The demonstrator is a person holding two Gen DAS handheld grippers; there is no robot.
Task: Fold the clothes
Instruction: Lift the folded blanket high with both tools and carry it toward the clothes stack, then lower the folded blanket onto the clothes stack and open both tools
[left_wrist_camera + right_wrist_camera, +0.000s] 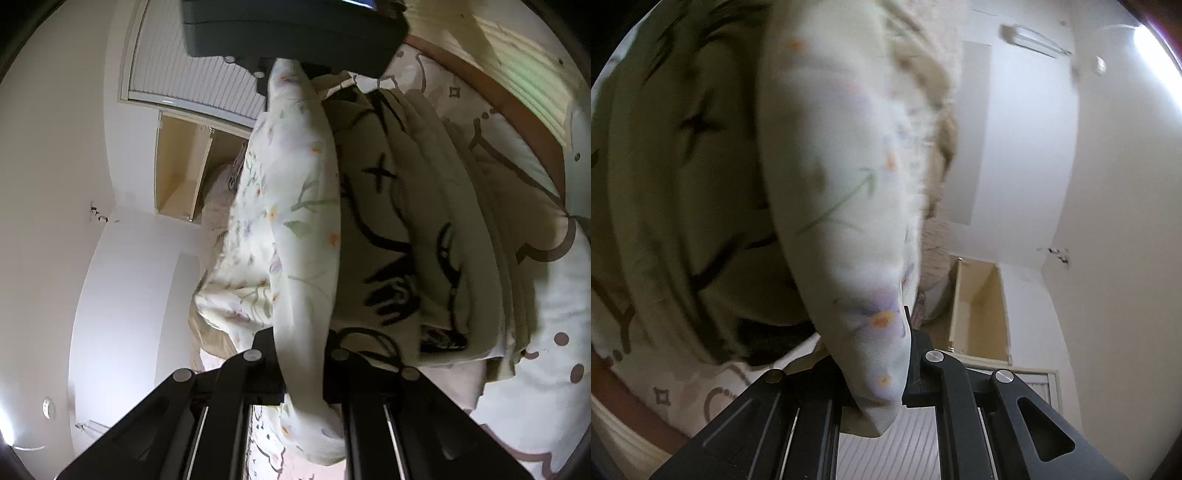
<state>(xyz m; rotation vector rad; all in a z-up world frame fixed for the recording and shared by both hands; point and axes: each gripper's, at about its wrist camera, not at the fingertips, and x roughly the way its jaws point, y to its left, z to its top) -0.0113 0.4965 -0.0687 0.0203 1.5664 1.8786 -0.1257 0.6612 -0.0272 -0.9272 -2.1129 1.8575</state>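
A white floral garment is stretched between my two grippers above the bed. My left gripper is shut on one end of it; the cloth bunches out below the fingers. My right gripper is shut on the other end of the same floral garment. The right gripper's dark body shows at the top of the left wrist view, holding the far end. A cream cloth with black drawn marks lies folded in layers under the garment and also shows in the right wrist view.
The bed has a white sheet with brown outlines and a wooden frame. White walls, a window with blinds and an open wooden cupboard holding laundry surround it.
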